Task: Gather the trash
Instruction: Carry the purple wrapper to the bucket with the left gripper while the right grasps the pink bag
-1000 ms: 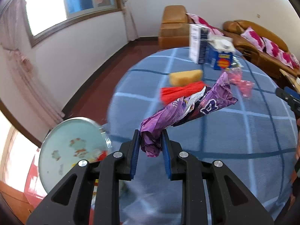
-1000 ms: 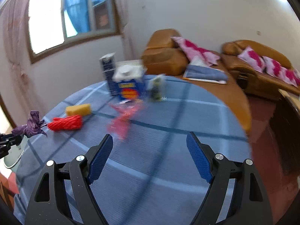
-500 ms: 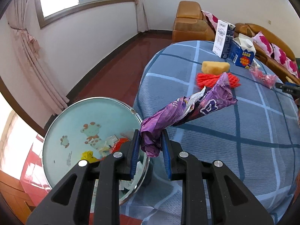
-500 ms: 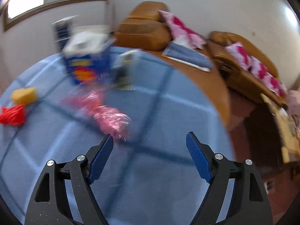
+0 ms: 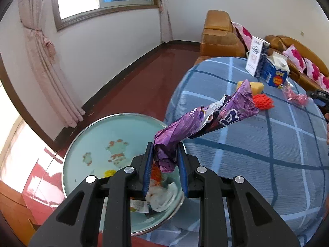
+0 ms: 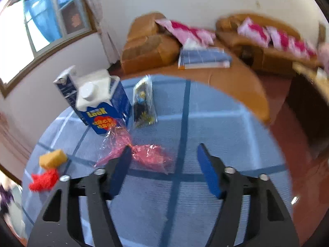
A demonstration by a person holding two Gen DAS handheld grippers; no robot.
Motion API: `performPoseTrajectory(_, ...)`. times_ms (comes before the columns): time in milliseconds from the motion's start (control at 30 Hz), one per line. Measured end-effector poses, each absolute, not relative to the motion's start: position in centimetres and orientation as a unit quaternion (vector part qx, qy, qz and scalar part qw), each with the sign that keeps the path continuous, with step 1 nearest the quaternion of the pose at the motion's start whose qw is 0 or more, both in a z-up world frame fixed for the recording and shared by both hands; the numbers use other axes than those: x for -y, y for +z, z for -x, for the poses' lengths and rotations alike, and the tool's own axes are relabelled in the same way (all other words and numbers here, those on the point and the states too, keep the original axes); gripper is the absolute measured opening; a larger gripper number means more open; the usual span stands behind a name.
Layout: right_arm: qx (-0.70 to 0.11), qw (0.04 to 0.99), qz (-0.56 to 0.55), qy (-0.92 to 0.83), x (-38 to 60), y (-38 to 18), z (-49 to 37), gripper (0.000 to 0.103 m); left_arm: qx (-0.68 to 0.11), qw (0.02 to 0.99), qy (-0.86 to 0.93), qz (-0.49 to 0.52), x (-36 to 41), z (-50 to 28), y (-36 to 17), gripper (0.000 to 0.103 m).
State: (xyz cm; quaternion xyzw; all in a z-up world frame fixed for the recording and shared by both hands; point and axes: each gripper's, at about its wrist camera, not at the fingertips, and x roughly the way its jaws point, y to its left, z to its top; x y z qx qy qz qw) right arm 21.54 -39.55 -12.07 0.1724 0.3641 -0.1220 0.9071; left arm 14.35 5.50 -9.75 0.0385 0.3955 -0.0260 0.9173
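Note:
My left gripper (image 5: 165, 158) is shut on a crumpled purple wrapper (image 5: 207, 119) and holds it over the light-blue trash bin (image 5: 96, 135), which has scraps inside, beside the table's left edge. My right gripper (image 6: 164, 164) is open and empty just above the blue checked tablecloth (image 6: 205, 127), with a pink plastic wrapper (image 6: 148, 154) lying by its left finger. A red net (image 6: 44, 180), a yellow sponge (image 6: 52, 158), a clear snack packet (image 6: 144, 103) and a blue milk carton (image 6: 102, 105) are on the table.
A second, dark carton (image 6: 65, 84) stands behind the milk carton. Brown sofas with pink cushions (image 6: 205, 33) lie beyond the table. In the left wrist view there are red floor (image 5: 131, 82), a curtain (image 5: 49, 61) and a window wall left of the table.
My left gripper has carried the purple wrapper leftward off the table to above the bin. My right gripper has moved forward and down to the pink wrapper, still open.

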Motion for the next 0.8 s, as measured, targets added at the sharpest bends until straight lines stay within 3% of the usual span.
performPoseTrajectory(33, -0.371, 0.902, -0.185, -0.122, 39.6, -12.6, -21.8, 0.050, -0.397, 0.917, -0.024, -0.037, -5.8, -14.4, -9.8, 0.023)
performPoseTrajectory(100, -0.386, 0.893, -0.207, -0.107, 39.9, -13.8, -22.7, 0.025, -0.399, 0.916, -0.023, -0.034, -6.1, -14.5, -10.0, 0.023)
performPoseTrajectory(200, -0.383, 0.897, -0.200, -0.091, 39.7, -13.8, -22.3, 0.016, -0.399, 0.916, -0.024, -0.032, -6.3, -14.5, -10.0, 0.023)
performPoseTrajectory(567, -0.301, 0.946, -0.116, -0.027, 35.6, -8.6, -16.4, 0.013, -0.388, 0.921, -0.012, -0.044, -6.8, -13.5, -8.7, 0.023)
performPoseTrajectory(800, -0.308, 0.947, -0.080, 0.053, 29.0, -8.2, -17.2, 0.013, -0.389, 0.919, 0.013, -0.057, -8.2, -12.1, -8.4, 0.023)
